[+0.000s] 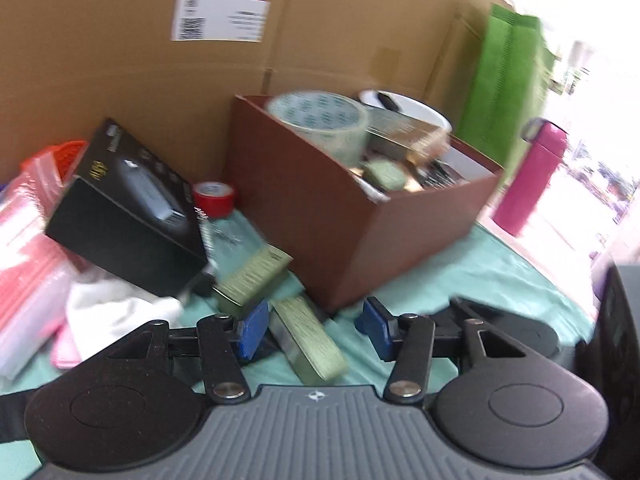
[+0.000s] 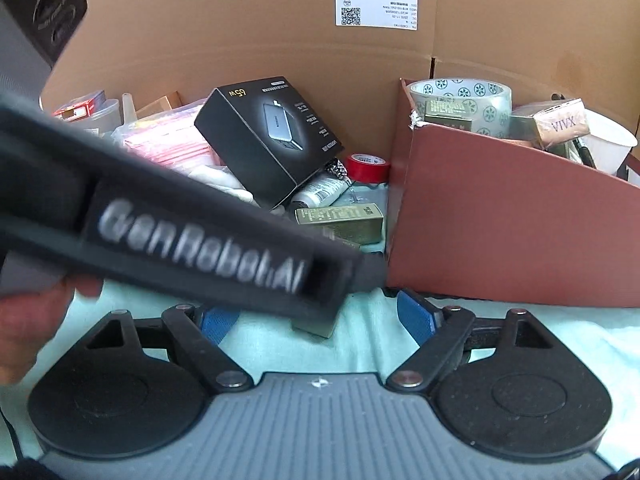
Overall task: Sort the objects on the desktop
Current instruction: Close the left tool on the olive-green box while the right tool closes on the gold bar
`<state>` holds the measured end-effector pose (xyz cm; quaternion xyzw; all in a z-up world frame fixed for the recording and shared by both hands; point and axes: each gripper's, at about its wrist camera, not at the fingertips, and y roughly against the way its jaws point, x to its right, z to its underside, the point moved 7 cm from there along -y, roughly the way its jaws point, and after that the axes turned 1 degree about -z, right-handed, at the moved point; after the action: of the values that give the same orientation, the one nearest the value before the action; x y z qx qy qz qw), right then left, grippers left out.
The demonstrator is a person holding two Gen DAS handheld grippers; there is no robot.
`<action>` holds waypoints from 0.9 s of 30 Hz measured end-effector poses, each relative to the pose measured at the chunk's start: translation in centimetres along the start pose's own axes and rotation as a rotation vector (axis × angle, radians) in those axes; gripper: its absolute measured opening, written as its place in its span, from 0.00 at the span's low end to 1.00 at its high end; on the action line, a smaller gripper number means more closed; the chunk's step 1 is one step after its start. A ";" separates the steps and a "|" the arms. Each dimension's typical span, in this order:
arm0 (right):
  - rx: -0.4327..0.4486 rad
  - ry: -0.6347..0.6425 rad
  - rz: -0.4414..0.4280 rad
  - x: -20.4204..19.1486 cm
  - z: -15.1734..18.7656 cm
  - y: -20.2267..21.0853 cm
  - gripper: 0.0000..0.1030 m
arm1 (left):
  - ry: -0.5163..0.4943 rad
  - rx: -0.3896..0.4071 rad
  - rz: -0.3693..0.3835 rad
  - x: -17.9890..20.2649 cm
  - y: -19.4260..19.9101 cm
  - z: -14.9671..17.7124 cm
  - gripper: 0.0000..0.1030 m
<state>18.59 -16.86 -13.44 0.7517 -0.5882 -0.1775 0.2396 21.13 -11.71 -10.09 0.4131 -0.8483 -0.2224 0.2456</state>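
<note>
Olive box [image 1: 310,338] lies flat between my left gripper [image 1: 312,326] pads, jaws partway apart, contact unclear from blur. Second olive box [image 1: 252,278] just ahead-left, under black charger box [image 1: 128,208]. Brown bin [image 1: 360,224] wall close ahead-right, tape roll [image 1: 320,120] inside. My right gripper [image 2: 316,320] is wide apart over teal cloth [image 2: 372,336], nothing gripped. Left gripper's black body crosses right view, hiding most of the near box. Tight room leftward; cardboard wall [image 1: 120,40] behind.
</note>
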 end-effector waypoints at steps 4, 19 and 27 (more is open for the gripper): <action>-0.016 -0.006 -0.016 0.0 -0.1 -0.6 0.49 | 0.041 -0.003 -0.040 -1.2 -0.8 -0.6 0.53; -0.055 -0.012 0.063 4.3 3.4 4.6 0.21 | -0.067 -0.046 -0.147 -1.6 -4.8 -2.0 0.52; -0.053 -0.019 0.064 4.9 3.4 4.7 0.21 | -0.175 -0.061 -0.203 -0.7 -3.6 -0.6 0.30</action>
<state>14.19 -22.97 -13.48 0.7242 -0.6094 -0.1922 0.2593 24.00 -13.24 -11.85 0.4681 -0.8132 -0.3071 0.1592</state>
